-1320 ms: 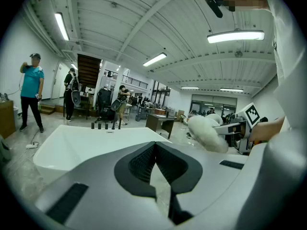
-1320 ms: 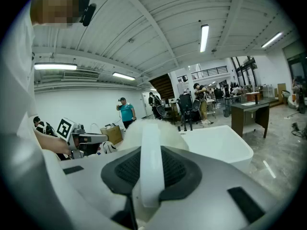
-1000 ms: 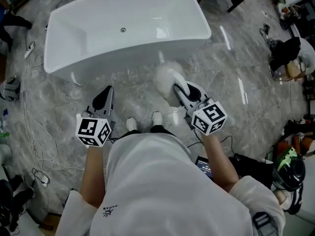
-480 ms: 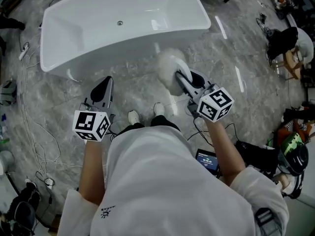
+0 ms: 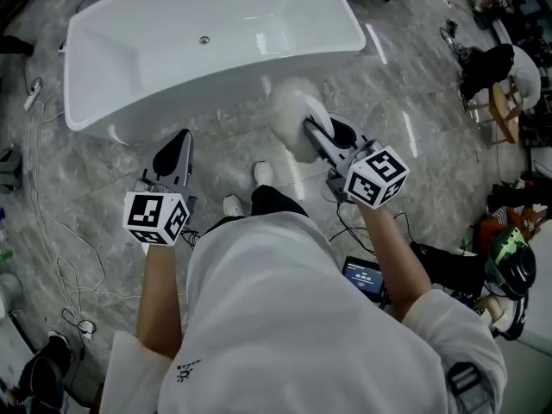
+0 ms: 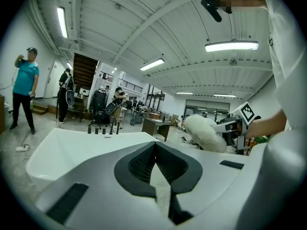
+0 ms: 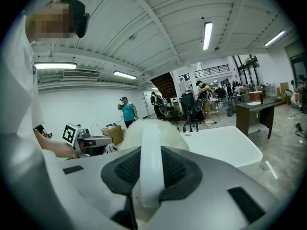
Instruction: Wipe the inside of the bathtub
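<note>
My left hand-held gripper (image 5: 178,145) is closed with nothing in it, and my right hand-held gripper (image 5: 317,136) is clamped on a fluffy white duster (image 5: 289,110). Just beyond both, the white bathtub (image 5: 207,72) stands on the marble floor (image 5: 405,84), the duster outside its near wall.

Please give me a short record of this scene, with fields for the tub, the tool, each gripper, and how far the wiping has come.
tub: white, stands on the floor in front of the person; nothing seen inside but the drain
duster: fluffy, white; held outside the tub, near its front wall
right gripper: shut on the duster's handle
left gripper: jaws together, empty, over the floor
stage: wiping not yet begun
</note>
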The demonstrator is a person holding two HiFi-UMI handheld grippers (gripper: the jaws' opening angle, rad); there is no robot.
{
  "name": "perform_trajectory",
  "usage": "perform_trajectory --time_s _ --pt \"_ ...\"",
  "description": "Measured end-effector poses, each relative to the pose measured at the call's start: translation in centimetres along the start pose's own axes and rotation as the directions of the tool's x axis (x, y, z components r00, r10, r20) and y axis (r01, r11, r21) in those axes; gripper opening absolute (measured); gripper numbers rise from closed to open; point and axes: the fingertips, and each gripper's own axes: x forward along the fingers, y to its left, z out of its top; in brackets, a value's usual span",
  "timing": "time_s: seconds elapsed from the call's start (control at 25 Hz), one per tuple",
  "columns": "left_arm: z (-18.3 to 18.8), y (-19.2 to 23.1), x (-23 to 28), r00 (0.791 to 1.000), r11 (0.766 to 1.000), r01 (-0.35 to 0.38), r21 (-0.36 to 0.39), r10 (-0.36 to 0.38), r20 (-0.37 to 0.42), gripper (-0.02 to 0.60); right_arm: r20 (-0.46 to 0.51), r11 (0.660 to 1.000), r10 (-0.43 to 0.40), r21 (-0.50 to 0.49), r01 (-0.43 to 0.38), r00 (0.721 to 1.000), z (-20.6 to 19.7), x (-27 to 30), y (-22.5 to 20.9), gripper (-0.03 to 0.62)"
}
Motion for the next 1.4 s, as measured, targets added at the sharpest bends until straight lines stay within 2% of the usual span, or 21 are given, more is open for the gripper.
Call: perform_trajectory --time_s 0.32,0.64,0.92,1.4 --pt "1.3 1.5 2.2 1.000 1.000 -0.002 0.004 0.002 0.015 0.012 0.009 0.999 0.038 -0.031 -0.037 0.999 3.0 3.0 -1.4 0.095" --pt "1.4 3.4 7.6 1.000 1.000 -0.029 -0.006 0.029 -0.001 0.012 0.002 0.998 0.067 -0.015 -0.067 0.998 2.9 6.8 -6.3 0.095" --pt "4.3 6.1 15.7 0.997 0.998 -0.070 -0.004 0.070 -0.030 0.012 -0.035 0.995 0.090 -0.033 -0.091 0.995 5.7 11.3 -14.5 0.095" --pt "7.2 10.0 29.6 0.977 0.978 -0.198 -0.061 0.193 -0.088 0.012 -0.118 0.988 0.154 0.004 -0.155 0.981 8.8 20.8 -29.8 0.095"
